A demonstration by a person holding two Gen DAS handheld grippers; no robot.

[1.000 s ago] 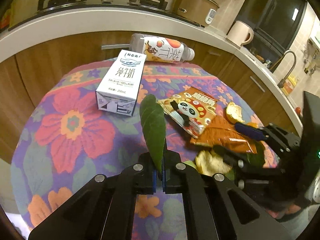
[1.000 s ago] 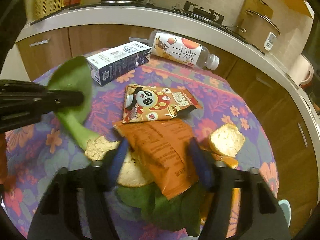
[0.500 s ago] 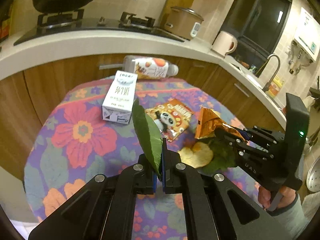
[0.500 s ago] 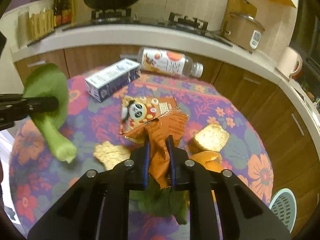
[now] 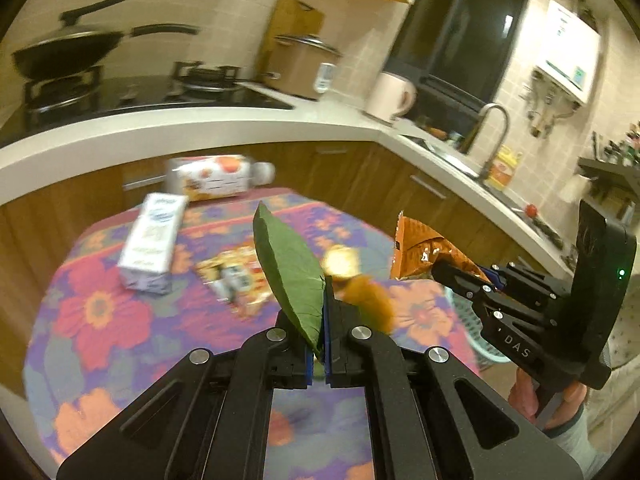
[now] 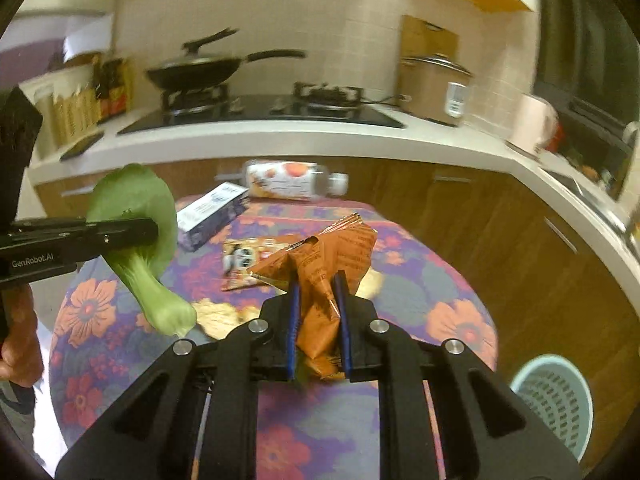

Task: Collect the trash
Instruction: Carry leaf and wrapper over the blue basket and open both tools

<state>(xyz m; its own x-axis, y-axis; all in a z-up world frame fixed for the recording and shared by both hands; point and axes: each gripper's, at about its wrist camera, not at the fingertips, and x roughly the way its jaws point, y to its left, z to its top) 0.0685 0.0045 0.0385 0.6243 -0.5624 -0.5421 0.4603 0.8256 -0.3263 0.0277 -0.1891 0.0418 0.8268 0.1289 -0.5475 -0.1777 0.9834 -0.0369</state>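
Orange wrapper [image 6: 328, 276] pinched in our right gripper [image 6: 318, 308], bok choy leaf [image 5: 292, 276] clamped in our left gripper [image 5: 323, 320], we are aiming both squarely over the pale blue basket [image 6: 554, 400] before loosening either grip.

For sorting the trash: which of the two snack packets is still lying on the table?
The panda snack packet lies flat on the floral tablecloth. The orange snack packet is lifted, crumpled, in the right gripper.

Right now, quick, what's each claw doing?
Left claw: closed on the bok choy leaf.
Right claw: closed on the crumpled orange snack bag.
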